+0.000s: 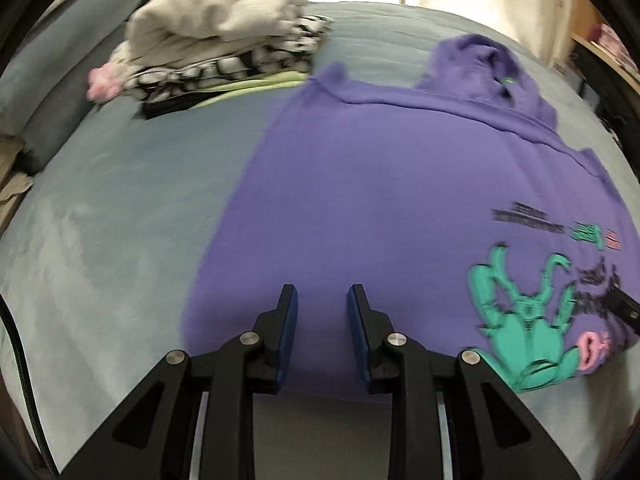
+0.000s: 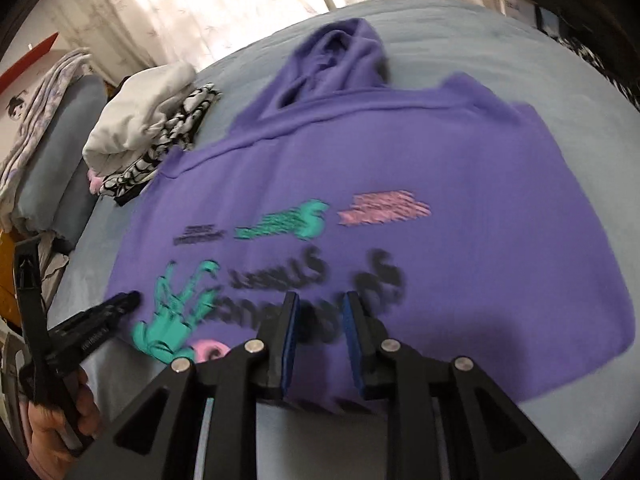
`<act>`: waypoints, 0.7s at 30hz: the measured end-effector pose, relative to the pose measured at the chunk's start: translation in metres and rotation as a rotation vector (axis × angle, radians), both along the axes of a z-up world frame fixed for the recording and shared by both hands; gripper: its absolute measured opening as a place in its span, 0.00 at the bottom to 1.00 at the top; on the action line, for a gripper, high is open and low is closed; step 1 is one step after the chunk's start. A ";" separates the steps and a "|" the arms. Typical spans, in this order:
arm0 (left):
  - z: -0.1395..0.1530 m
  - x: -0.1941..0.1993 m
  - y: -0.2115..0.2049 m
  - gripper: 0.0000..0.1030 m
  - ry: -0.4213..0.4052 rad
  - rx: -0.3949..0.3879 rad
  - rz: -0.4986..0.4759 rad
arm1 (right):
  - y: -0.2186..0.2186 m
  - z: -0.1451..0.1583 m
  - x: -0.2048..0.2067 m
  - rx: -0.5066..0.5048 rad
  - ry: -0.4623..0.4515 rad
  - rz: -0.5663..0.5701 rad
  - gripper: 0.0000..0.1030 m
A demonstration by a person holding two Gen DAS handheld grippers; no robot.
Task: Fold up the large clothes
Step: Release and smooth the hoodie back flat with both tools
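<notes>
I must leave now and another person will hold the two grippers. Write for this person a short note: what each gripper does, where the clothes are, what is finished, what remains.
Left gripper: open, empty, over the near hem of the purple printed hoodie.
Right gripper: open, empty, over the hoodie's black lettering.
The hoodie lies spread flat on the grey-blue bed cover, hood at the far end; its sleeves seem already tucked in.
Done: a stack of folded clothes sits at the far left.
Left: fold the hoodie's body, then add it to the stack.
</notes>
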State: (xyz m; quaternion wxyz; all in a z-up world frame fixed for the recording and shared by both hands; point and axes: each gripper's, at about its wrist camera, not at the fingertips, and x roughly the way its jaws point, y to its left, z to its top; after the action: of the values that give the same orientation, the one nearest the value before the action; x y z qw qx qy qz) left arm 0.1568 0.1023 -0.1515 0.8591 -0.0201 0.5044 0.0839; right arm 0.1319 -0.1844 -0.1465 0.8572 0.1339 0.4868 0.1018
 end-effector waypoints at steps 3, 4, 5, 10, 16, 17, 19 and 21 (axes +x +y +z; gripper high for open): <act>0.003 -0.006 0.014 0.24 -0.005 0.068 0.036 | -0.037 0.000 -0.014 -0.181 -0.008 -0.139 0.22; 0.002 -0.007 0.019 0.24 -0.004 0.089 0.048 | -0.050 -0.002 -0.018 -0.214 -0.002 -0.183 0.22; 0.001 -0.009 0.023 0.24 -0.008 0.073 0.046 | -0.064 -0.005 -0.022 -0.207 0.010 -0.221 0.22; 0.001 -0.014 0.023 0.24 -0.016 0.099 0.042 | -0.083 -0.010 -0.040 -0.133 0.008 -0.273 0.22; 0.003 -0.016 0.023 0.24 -0.012 0.098 0.045 | -0.058 -0.014 -0.040 -0.309 -0.003 -0.274 0.23; 0.003 -0.014 0.023 0.24 -0.011 0.093 0.046 | -0.059 -0.015 -0.041 -0.307 -0.004 -0.279 0.23; 0.003 -0.014 0.023 0.24 -0.009 0.087 0.048 | -0.062 -0.015 -0.041 -0.289 -0.006 -0.293 0.24; 0.004 -0.014 0.022 0.24 -0.006 0.089 0.050 | -0.064 -0.017 -0.043 -0.271 -0.008 -0.301 0.24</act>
State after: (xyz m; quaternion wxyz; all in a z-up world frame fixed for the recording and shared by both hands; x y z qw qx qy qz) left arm 0.1430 0.1247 -0.1478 0.8582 0.0056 0.4971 0.1276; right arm 0.0885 -0.2479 -0.1632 0.8749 0.0880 0.4669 -0.0935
